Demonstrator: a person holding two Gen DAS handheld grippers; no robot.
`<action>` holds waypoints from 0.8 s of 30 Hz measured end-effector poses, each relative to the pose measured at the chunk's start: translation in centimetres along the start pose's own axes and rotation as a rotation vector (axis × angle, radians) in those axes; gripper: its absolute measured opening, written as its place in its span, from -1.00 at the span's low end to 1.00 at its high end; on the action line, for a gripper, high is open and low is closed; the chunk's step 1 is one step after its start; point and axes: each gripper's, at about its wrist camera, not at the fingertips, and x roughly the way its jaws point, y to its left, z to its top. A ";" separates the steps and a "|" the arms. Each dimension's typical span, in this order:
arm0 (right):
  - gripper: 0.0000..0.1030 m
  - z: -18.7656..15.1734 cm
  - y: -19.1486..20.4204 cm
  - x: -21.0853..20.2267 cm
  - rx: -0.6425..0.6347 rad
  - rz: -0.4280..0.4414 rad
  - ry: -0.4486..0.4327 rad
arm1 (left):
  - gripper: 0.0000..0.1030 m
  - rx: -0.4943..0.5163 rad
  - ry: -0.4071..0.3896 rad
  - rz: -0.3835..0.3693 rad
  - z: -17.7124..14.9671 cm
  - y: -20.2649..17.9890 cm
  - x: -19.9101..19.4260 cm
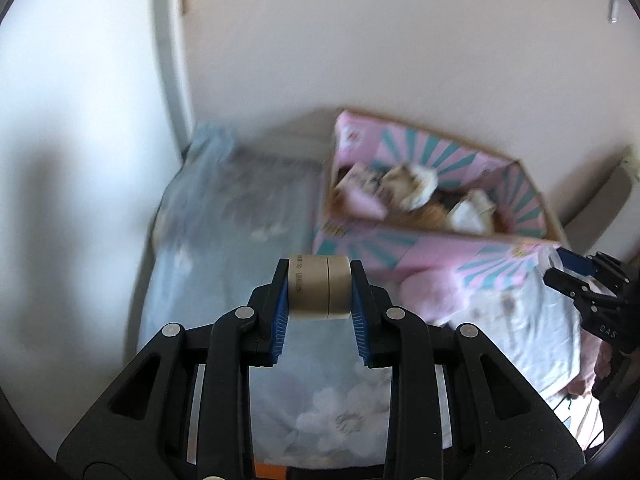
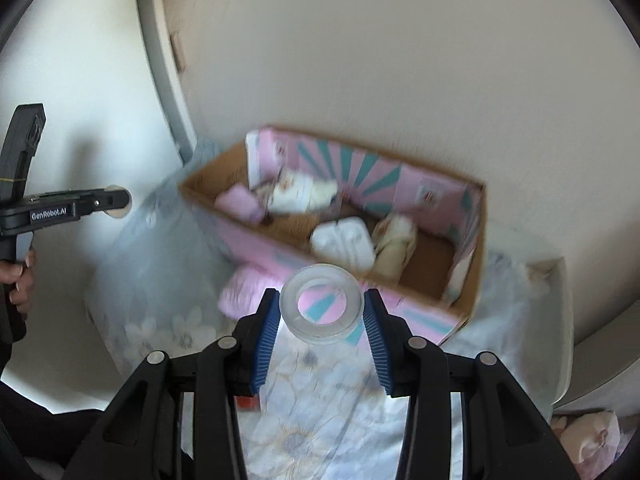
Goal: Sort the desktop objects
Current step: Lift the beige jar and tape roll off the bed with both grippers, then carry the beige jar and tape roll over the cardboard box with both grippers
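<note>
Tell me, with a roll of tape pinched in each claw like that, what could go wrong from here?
The clear tape roll in the right gripper is held only at its round rim, so it may slip out. The tan tape roll in the left gripper has two stacked rings; one might slide free. The pink box already holds a white case and wrapped bundles, so a dropped roll could bounce off them and miss.
</note>
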 end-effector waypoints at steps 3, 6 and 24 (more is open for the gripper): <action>-0.24 2.0 -0.6 -0.9 0.016 -0.012 -0.011 | -0.52 0.051 -0.013 -0.027 2.5 -1.5 -0.4; -0.24 3.9 -1.6 -1.0 0.044 -0.027 -0.011 | -0.52 0.105 -0.010 -0.060 5.2 -3.2 0.0; -0.24 9.1 -4.7 4.3 0.070 -0.061 0.139 | -0.52 0.382 0.164 -0.264 14.6 -13.5 9.7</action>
